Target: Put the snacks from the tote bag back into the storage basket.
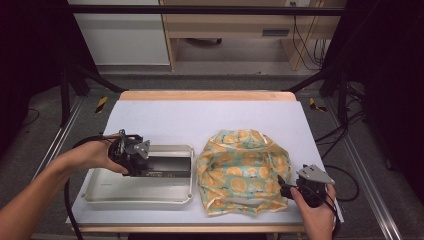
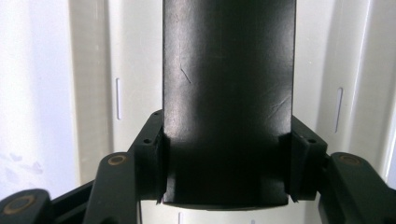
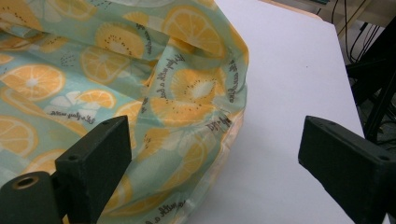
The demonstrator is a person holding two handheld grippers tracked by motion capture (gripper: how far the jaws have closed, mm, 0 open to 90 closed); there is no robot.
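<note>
A black rectangular block (image 2: pixel 229 102) lay in the white tray (image 1: pixel 100 192) at lower left of the high view, pinched by its end between the left gripper (image 1: pixel 131 156). At lower right, the right gripper (image 3: pixel 210 163) stood spread beside the orange-print cloth (image 1: pixel 242 167), gripping nothing. Moving the block cleanly probably called for a level, square grip clear of the tray's rim.

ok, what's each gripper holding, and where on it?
Left gripper clamps the near end of the black box across its width, over the white tray. Right gripper is open, beside the fruit-print cloth.
</note>
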